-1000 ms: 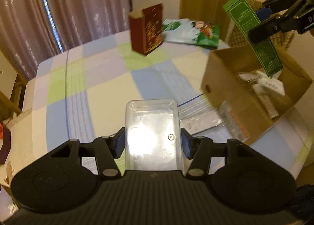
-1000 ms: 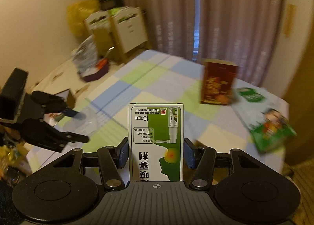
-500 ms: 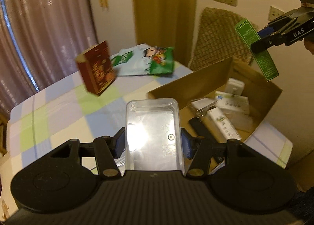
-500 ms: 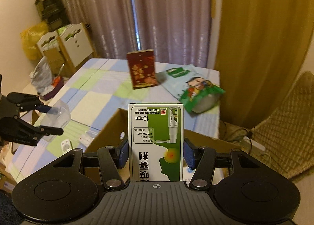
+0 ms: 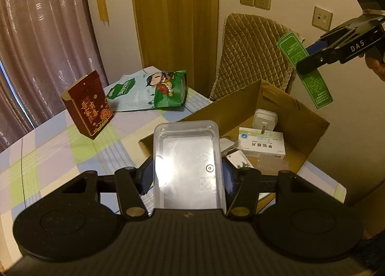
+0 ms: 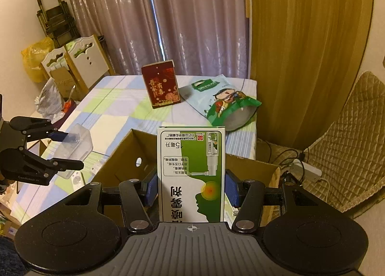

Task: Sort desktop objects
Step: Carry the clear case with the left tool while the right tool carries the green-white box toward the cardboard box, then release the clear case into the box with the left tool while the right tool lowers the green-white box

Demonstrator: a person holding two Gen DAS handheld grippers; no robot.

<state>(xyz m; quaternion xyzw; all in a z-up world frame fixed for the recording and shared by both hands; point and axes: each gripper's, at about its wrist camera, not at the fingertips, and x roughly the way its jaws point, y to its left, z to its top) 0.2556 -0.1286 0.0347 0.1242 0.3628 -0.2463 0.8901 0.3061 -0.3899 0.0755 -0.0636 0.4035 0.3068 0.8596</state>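
Note:
My left gripper (image 5: 187, 177) is shut on a clear plastic box (image 5: 187, 158), held above the near corner of an open cardboard box (image 5: 300, 117). My right gripper (image 6: 191, 188) is shut on a green and white medicine carton (image 6: 191, 172), held above the cardboard box (image 6: 125, 153). In the left wrist view that carton (image 5: 305, 66) hangs over the box's far right side. In the right wrist view the left gripper (image 6: 62, 148) and the clear box (image 6: 74, 143) show at the left. White medicine boxes (image 5: 262, 143) and a white charger (image 5: 264, 118) lie inside the cardboard box.
A dark red box (image 5: 87, 105) stands on the checked tablecloth (image 5: 48, 155). A green snack bag (image 5: 154, 90) lies behind it. A quilted chair (image 5: 252, 52) stands beyond the cardboard box. Small white items (image 6: 77, 181) lie on the table by the box. Curtains hang behind.
Both grippers have swung toward the cardboard box with their loads. The left one now looks into the box. The right one has come closer over the box's edge.

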